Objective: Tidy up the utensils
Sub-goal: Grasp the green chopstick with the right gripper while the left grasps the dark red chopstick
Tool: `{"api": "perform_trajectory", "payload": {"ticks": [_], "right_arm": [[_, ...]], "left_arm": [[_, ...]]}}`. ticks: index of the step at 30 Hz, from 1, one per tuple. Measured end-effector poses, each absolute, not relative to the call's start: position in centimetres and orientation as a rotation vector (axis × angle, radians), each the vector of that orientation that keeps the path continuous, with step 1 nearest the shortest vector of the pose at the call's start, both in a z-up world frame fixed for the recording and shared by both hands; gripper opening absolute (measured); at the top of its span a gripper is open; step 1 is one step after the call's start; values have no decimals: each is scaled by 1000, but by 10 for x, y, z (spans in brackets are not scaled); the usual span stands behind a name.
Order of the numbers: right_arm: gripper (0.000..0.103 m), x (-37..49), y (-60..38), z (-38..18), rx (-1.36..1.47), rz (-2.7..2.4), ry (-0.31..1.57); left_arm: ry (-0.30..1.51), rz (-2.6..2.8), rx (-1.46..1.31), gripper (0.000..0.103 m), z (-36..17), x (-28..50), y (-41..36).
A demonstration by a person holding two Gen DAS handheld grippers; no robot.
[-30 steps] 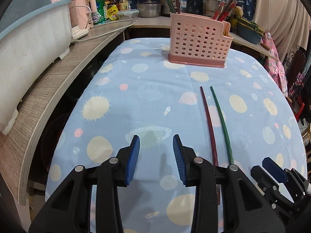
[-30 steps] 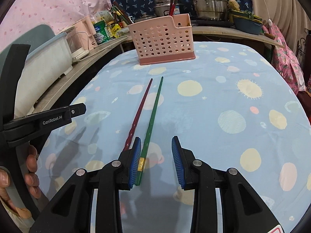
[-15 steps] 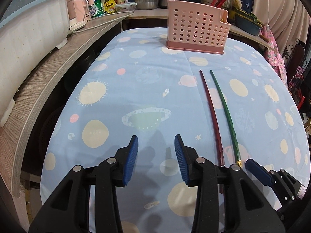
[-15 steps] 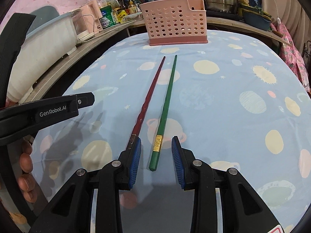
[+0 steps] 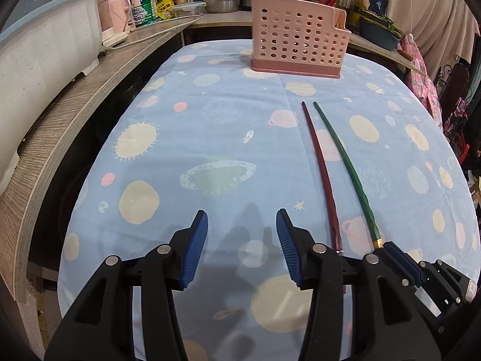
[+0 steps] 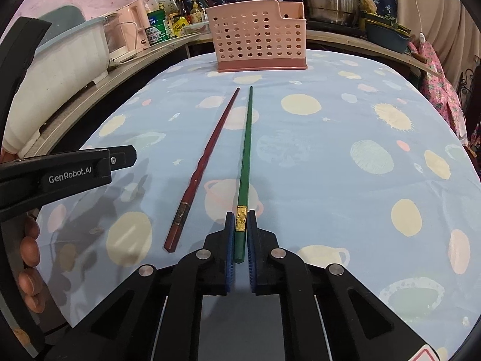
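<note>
A table (image 5: 210,138) draped in a pale blue cloth printed with planets and suns fills a cluttered kitchen corner, with a perforated pink plastic utensil caddy (image 5: 297,45) standing at its far end and a curved wood-grain counter (image 5: 69,114) to the left carrying a white tub (image 5: 45,39), bottles and steel pots. Two long chopsticks lie side by side, close but apart, pointing toward the caddy: a dark red chopstick (image 6: 207,162) and a green chopstick with a gold band (image 6: 245,156). The right gripper (image 6: 240,225) has its blue pads closing on the green chopstick's thick end, just behind the band, which is still on the cloth; the left gripper (image 5: 242,234) hangs over bare cloth beside the red one, its jaws opening with nothing between them. Only fingertips of the hand (image 6: 28,264) holding the left tool show at the frame edge, and the caddy's contents cannot be made out. A second ago the right jaws stood apart, straddling that green end
</note>
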State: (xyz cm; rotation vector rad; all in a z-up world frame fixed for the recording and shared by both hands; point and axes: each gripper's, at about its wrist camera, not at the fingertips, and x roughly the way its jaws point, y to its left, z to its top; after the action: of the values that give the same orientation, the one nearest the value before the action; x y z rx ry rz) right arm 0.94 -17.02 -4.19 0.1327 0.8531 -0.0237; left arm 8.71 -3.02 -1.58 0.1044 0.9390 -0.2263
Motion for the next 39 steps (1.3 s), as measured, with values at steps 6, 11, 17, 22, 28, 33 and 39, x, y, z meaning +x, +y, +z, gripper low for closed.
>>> {"api": "perform_trajectory", "payload": {"ticks": [6, 11, 17, 22, 28, 33, 39], "right_arm": [[7, 3, -189, -42, 160, -64, 847], [7, -3, -209, -42, 192, -99, 842], [7, -7, -223, -42, 232, -110, 837], [7, -8, -223, -42, 232, -111, 833], [7, -8, -223, -43, 237, -111, 831], [7, -9, -223, -43, 239, -111, 830], [7, -9, -222, -43, 238, -110, 831]], "left_arm": [[947, -259, 122, 52, -20, 79, -42], [955, -296, 139, 58, -25, 70, -56], [976, -326, 164, 59, -34, 63, -72], [982, -339, 171, 59, -37, 59, -78], [989, -342, 174, 59, -41, 56, -82], [986, -347, 179, 54, -42, 54, -83], [991, -357, 158, 27, -40, 54, -79]]}}
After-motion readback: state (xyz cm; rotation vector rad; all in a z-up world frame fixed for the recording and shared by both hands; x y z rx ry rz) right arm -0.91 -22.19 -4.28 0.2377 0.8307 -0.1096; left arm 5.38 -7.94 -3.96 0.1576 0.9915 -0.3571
